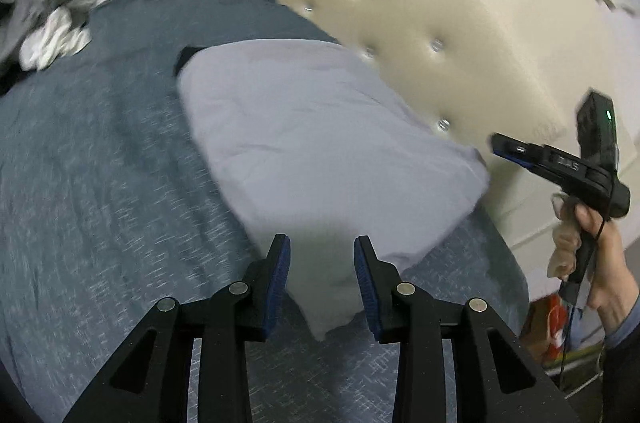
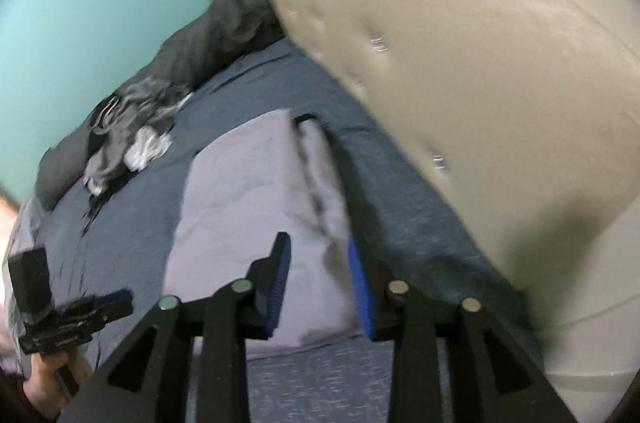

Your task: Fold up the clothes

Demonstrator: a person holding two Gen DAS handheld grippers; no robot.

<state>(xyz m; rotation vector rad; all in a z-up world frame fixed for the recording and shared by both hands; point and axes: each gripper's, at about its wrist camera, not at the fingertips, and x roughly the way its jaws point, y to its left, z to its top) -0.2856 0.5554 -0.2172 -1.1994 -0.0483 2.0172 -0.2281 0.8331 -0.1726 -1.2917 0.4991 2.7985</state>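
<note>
Lilac garment (image 1: pixel 320 143) lies folded on bed (image 1: pixel 100 183); both grippers (image 1: pixel 322 287) (image 2: pixel 320 283) spread, empty. Snagging could undo folds.

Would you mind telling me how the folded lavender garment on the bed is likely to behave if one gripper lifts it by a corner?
The folded lavender garment looks soft and creased, so it would probably droop and come unfolded. It seems thin and light, since its layers lie nearly flat on the blue bedspread. Pushed, it would likely bunch up, as that textured fabric should drag on it.
</note>
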